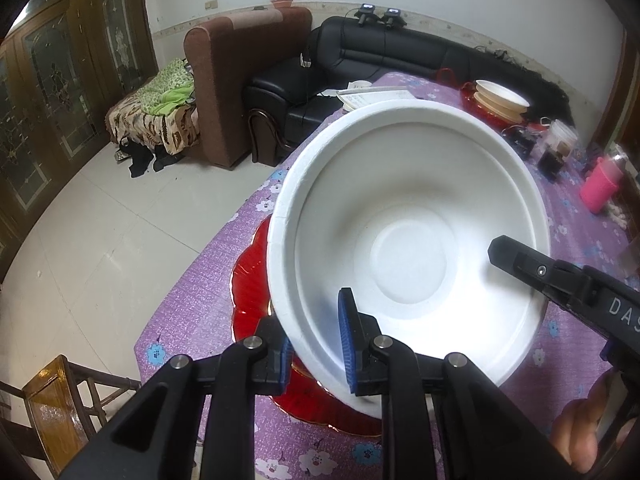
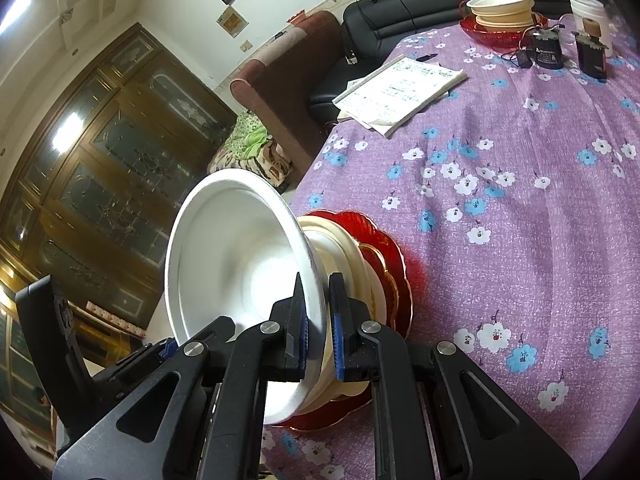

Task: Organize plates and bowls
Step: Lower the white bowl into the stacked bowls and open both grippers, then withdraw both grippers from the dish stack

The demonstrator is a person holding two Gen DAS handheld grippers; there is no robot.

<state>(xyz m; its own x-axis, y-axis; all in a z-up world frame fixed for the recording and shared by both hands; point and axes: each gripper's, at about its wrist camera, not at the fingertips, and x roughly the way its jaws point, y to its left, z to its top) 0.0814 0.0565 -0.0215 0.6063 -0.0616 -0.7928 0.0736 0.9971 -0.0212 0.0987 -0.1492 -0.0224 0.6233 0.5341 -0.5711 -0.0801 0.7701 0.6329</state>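
Two claws, one bowl: the white bowl point(image 1: 408, 240) is pinched at its rim by both.
Left wrist view, left claw point(image 1: 316, 344): closed on the near rim, one blue pad inside, one outside; the bowl is held tilted just above the red plate point(image 1: 250, 280).
Left wrist view, right claw point(image 1: 520, 260): seen reaching over the far-right rim.
Right wrist view, right claw point(image 2: 318, 336): clamped on the bowl wall; cream bowls point(image 2: 352, 264) lie just beyond, stacked on the red plate.
Risk, rim: thin foam may be crushed or torn if pulled in opposing directions.
Risk, stack: cream bowls could be dragged or tipped if nested tightly.
Risk, tablecloth point(image 2: 500, 168): the plate could be slid towards the table edge.
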